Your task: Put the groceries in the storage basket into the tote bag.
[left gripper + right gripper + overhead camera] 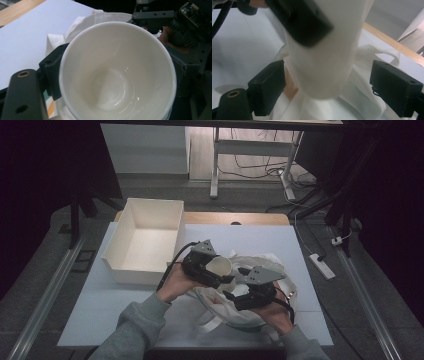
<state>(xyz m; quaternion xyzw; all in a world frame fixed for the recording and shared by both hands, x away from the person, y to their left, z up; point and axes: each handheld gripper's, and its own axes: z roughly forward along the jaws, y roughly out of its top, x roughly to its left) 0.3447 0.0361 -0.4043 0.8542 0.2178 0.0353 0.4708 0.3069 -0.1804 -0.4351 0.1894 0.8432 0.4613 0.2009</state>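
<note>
Gripping white cup [220, 266], left claw [216, 276] tilted; right claw [239, 291] open.

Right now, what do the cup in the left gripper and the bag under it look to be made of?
The cup: likely glazed ceramic or porcelain, glossy white; its inside shows sharp glints and a smooth rolled rim. The bag: soft white woven fabric, probably cotton or canvas, matte; it lies creased and folded, with flat strap handles.

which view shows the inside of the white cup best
The left gripper view: it looks straight into the white cup, held in the left claw. The high view shows it small, from above; the right gripper view shows its blurred outer wall.
</note>
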